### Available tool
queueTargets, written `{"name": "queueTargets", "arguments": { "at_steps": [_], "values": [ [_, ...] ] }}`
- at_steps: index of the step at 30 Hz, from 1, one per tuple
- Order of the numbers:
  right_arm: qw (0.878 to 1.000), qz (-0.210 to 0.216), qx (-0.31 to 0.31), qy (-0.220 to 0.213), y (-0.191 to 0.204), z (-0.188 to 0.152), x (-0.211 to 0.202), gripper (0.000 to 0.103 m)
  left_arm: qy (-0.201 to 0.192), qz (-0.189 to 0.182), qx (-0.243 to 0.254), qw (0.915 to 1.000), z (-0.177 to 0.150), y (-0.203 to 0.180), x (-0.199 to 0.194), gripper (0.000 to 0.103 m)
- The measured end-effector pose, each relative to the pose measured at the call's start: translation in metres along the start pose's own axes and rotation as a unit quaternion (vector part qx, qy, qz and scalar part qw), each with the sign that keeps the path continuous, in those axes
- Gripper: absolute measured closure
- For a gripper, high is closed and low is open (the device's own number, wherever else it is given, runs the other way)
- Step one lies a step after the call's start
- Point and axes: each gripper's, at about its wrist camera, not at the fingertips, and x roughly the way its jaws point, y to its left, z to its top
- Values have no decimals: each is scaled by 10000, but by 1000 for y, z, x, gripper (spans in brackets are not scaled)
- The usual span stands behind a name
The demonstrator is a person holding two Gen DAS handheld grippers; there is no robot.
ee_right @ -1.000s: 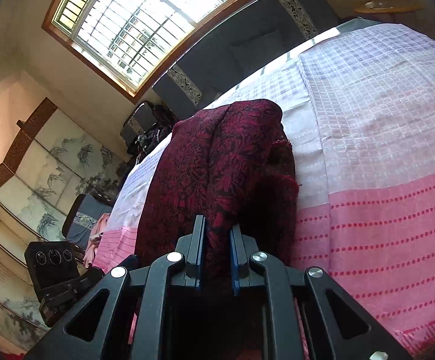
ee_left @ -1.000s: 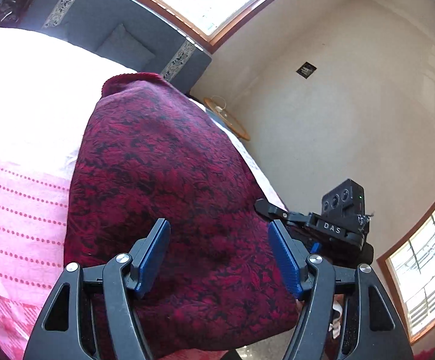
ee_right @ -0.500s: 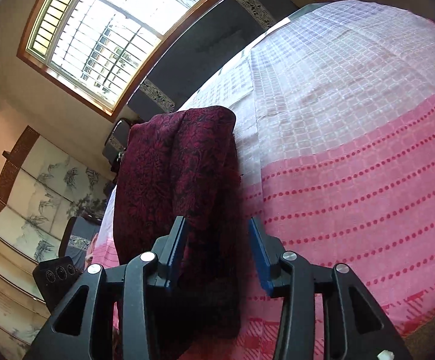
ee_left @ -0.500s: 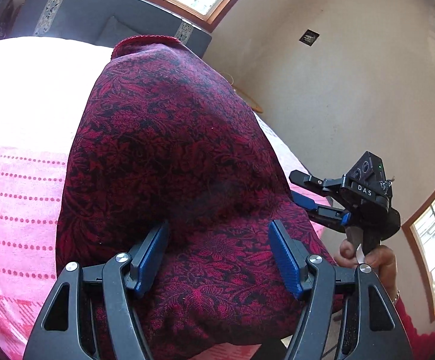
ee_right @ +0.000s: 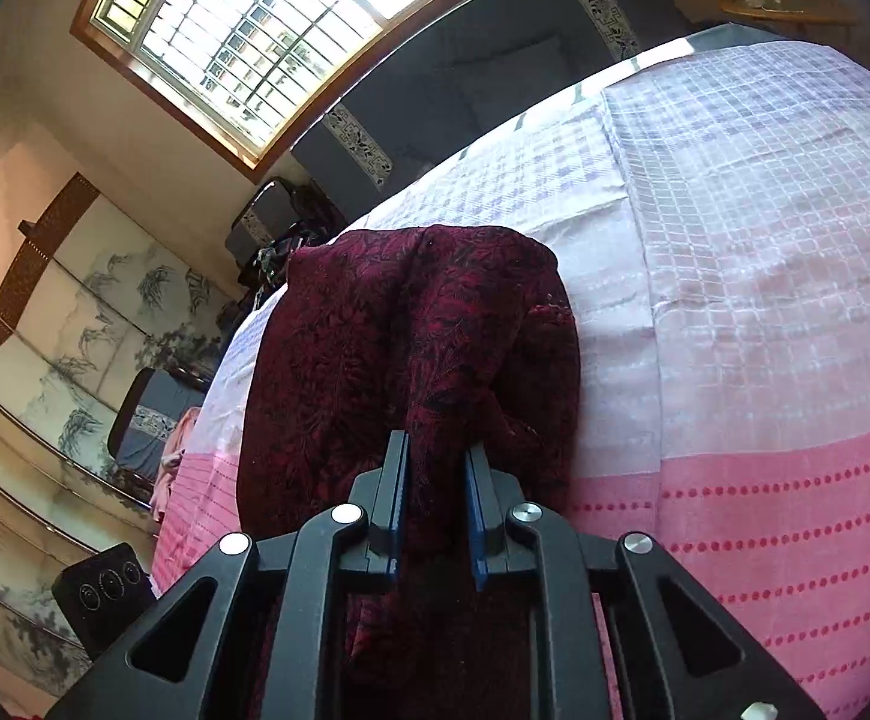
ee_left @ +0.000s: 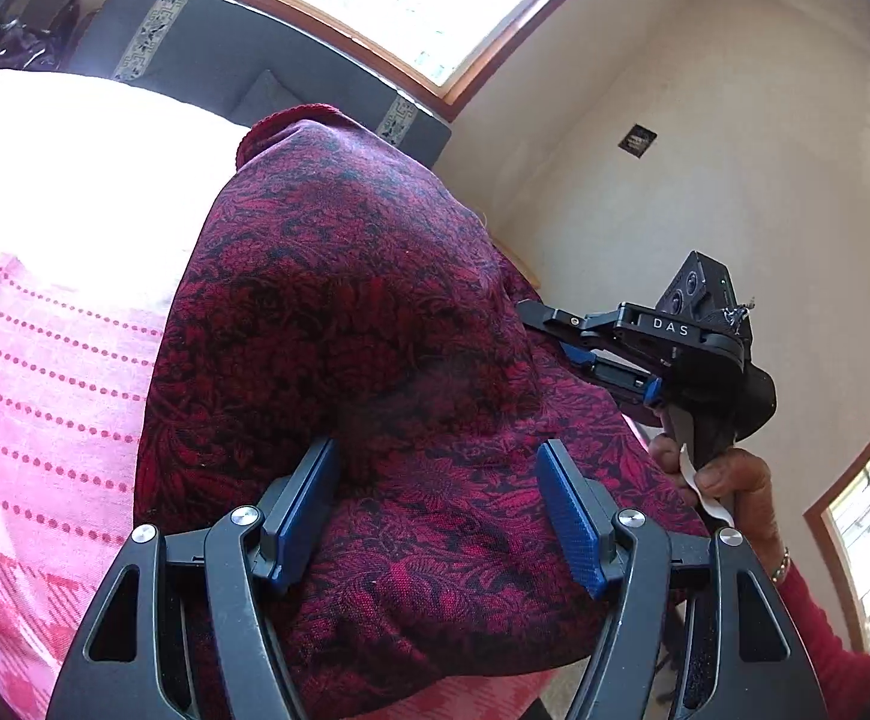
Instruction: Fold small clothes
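A dark red patterned garment (ee_left: 363, 324) lies in a folded heap on the pink and white bedspread (ee_left: 45, 360). My left gripper (ee_left: 438, 510) is open, its blue pads held over the garment's near end. My right gripper (ee_right: 435, 498) is shut on a bunched fold of the garment (ee_right: 411, 324) at its near edge. The right gripper also shows in the left wrist view (ee_left: 561, 336), at the garment's right side, held by a hand.
A dark upholstered bench (ee_right: 495, 78) runs under the window beyond the bed. A small round wooden table (ee_right: 783, 6) stands at the far right corner. A painted folding screen (ee_right: 45, 360) stands to the left of the bed.
My right gripper was shut, opened half a second ago, and is now shut again on a fold of the garment. My left gripper stays open over the garment.
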Motion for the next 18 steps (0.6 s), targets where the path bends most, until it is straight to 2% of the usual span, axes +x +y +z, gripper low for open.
{"name": "queueTargets", "arguments": {
  "at_steps": [2, 4, 6, 10, 12, 13, 15, 18],
  "values": [
    [9995, 289, -55, -133, 9, 18, 10, 88, -124, 1, -252, 9996, 3, 6, 0, 35],
    [9974, 632, -43, -343, 12, 35, 16, 89, -72, 14, -307, 9995, 6, 7, 6, 35],
    [9967, 664, -6, -471, 4, 41, 22, 90, -2, -25, -286, 9996, 6, 4, 11, 35],
    [9978, 425, 377, -327, -42, 24, 38, 90, 163, -1, 141, 9998, -2, -4, 17, 35],
    [9964, 595, 504, -326, -57, 15, 39, 90, 187, 104, 429, 9989, -8, -9, 18, 34],
    [9948, 739, 590, -384, -60, 14, 36, 90, 201, 127, 523, 9984, -9, -10, 18, 34],
    [9942, 786, 558, -472, -57, 15, 30, 79, 213, 124, 569, 9981, -9, -11, 20, 33],
    [9938, 677, 580, -664, -51, 18, 9, 77, 205, 78, 460, 9987, -6, -8, 21, 33]
  ]
}}
